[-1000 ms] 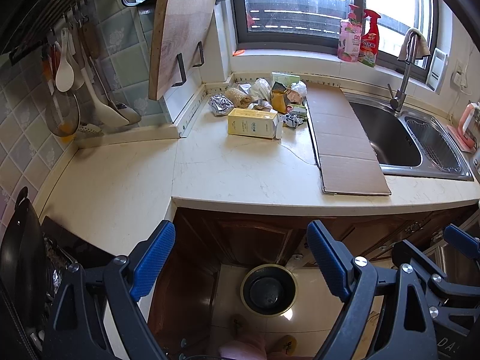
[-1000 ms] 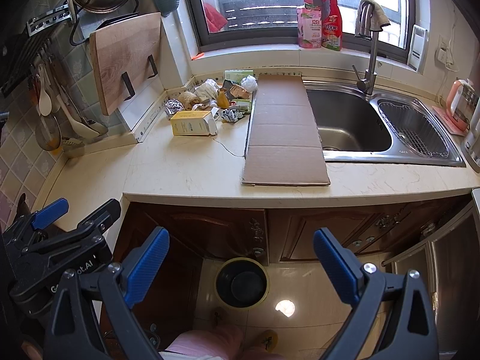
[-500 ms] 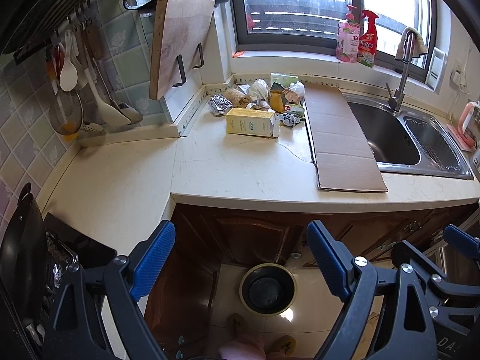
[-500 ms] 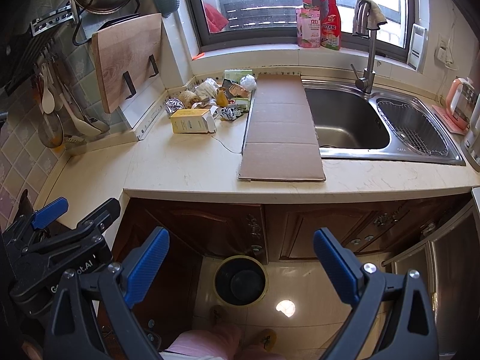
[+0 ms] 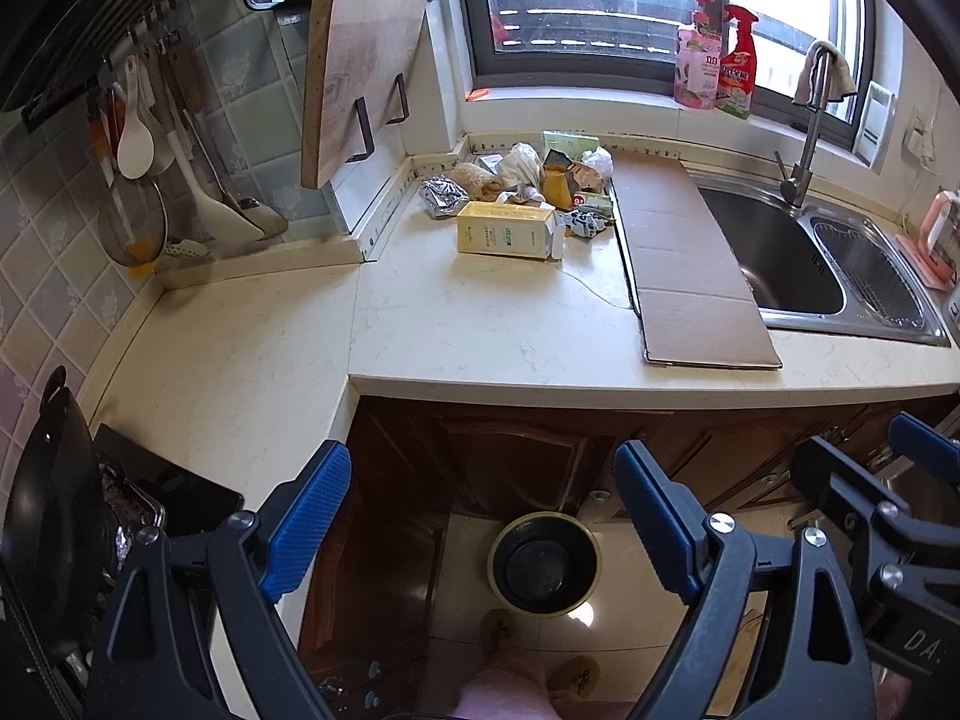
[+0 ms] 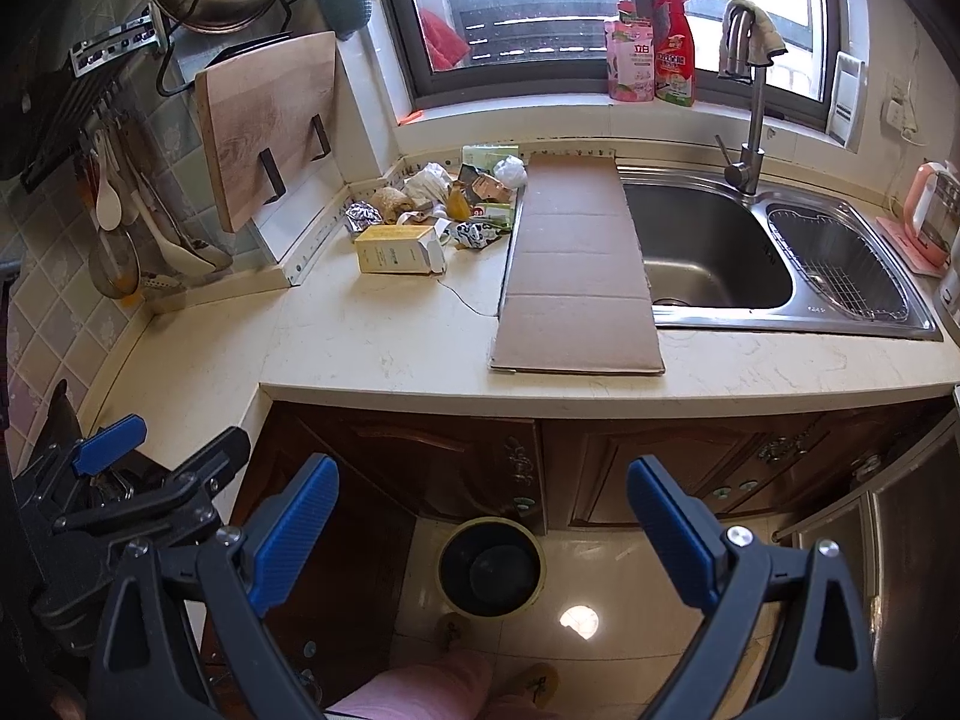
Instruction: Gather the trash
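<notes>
A heap of trash (image 5: 528, 186) (image 6: 456, 198) lies at the back of the counter below the window: crumpled wrappers, foil, paper, and a yellow carton (image 5: 507, 230) (image 6: 397, 248) on its side in front. A long flat cardboard strip (image 5: 684, 258) (image 6: 576, 270) lies beside the heap, along the sink's left rim. A round dark bin (image 5: 544, 564) (image 6: 491, 567) stands on the floor by the cabinets. My left gripper (image 5: 483, 519) and right gripper (image 6: 483, 531) hang open and empty in front of the counter edge, above the floor, far from the trash.
A double steel sink (image 6: 774, 258) with a tap fills the right. A wooden cutting board (image 5: 354, 78) leans at the back left; utensils hang on the tiled wall. A black pan (image 5: 48, 516) sits at the near left. A pink-trousered leg (image 6: 420, 690) stands on the floor.
Both views have shifted very slightly; the counter sits a touch higher in the pictures. Both grippers stay open and empty, and nothing on the counter has moved.
</notes>
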Motion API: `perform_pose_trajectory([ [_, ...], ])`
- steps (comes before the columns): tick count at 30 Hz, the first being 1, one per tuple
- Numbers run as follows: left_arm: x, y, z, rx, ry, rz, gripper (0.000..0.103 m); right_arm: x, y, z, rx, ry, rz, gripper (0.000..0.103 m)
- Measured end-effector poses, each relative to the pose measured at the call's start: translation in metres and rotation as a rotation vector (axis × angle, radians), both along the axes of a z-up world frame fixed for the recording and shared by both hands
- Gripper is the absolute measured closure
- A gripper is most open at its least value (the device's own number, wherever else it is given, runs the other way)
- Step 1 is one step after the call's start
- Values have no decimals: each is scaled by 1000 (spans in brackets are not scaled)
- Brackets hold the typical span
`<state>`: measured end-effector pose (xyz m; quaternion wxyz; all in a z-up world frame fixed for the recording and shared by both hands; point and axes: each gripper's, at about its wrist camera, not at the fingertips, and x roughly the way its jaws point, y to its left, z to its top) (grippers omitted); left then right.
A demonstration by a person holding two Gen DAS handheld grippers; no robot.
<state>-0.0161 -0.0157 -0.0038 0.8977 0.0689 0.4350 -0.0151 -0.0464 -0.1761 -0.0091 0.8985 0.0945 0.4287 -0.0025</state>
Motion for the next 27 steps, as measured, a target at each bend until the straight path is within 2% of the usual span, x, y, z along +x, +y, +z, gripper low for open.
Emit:
perform_pose_trajectory([
  [4, 16, 7, 3, 6, 3, -20, 14, 15, 3, 1, 13, 6, 6, 5],
  [9, 51, 22, 5, -56, 14, -27, 14, 46, 3, 0, 33, 32, 19, 5],
  [13, 92, 37, 3, -108, 31, -21, 14, 88, 3, -1, 69, 64, 43, 5],
  [16, 128, 47, -2, -103, 33, -13, 14, 128, 8, -4, 45, 76, 73, 5],
  [22, 210, 60, -31, -133, 83, 4, 14, 204, 19, -18, -2, 85, 124, 5],
  [27, 259, 65, -63, -88, 101, 27, 14, 268, 36, -42, -33, 97, 186, 6],
])
